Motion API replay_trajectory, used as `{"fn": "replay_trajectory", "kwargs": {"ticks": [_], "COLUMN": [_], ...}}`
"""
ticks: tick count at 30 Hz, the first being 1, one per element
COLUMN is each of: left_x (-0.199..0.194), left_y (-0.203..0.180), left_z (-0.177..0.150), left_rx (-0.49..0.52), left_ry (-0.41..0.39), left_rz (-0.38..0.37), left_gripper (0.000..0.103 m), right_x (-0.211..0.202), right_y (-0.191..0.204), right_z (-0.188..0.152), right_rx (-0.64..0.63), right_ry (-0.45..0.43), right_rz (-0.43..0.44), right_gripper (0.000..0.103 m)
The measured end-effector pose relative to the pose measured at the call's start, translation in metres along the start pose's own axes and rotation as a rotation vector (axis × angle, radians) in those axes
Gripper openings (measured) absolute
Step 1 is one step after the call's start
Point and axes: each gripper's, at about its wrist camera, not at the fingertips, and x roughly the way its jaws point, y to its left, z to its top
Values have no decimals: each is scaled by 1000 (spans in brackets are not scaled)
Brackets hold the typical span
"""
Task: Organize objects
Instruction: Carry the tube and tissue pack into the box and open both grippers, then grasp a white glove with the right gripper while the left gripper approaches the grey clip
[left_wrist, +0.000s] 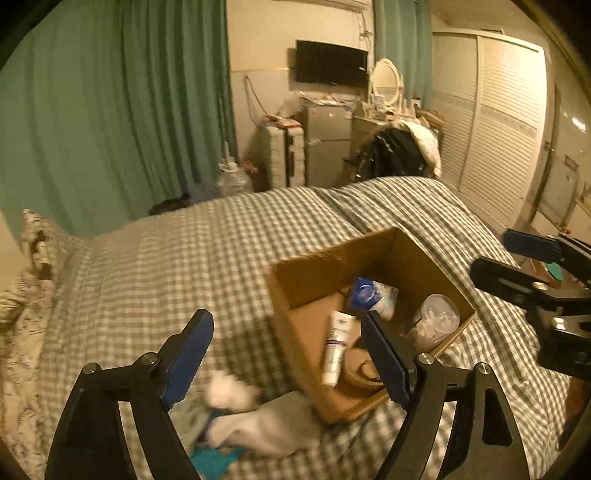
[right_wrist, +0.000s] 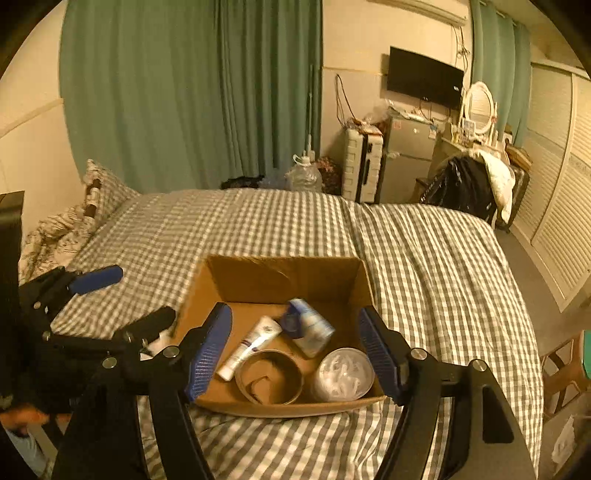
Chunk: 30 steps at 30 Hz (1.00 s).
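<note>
Cardboard box (right_wrist: 258, 284) holds four items: one tube (right_wrist: 251, 345) among them; both claws spread, empty.

So there's an open cardboard box (right_wrist: 280, 284) sitting on the checkered bed (right_wrist: 280, 225), flaps up. Inside: a white tube (right_wrist: 248, 347) lying flat on a diagonal, a blue-and-white packet (right_wrist: 308, 328) tipped against the far side, a round brown tape roll (right_wrist: 269, 380) lying flat near the front wall, and a clear round tub (right_wrist: 343, 373) of white bits right beside it. Outside the box on the bed, some blurry white soft things (left_wrist: 258, 417) lie on something teal (left_wrist: 214, 459), just beside the box's corner.
</note>
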Motion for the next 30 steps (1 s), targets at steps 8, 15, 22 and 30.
{"fn": "replay_trajectory", "kwargs": {"ticks": [8, 15, 22, 30], "left_x": [-65, -70, -37, 5], "left_y": [60, 110, 140, 151], "left_z": [-25, -88, -151, -180], "left_rx": [-68, -205, -288, -331], "left_ry": [-33, 21, 121, 228], "left_rz": [102, 162, 212, 228], "left_gripper": [92, 92, 92, 92], "right_x": [-61, -43, 26, 95], "right_y": [70, 130, 167, 191], "right_z": [-3, -44, -91, -117], "right_rx": [-78, -124, -130, -198], "right_ry": [-44, 21, 149, 269], "right_rz": [88, 147, 166, 102], "right_gripper": [77, 79, 79, 79]}}
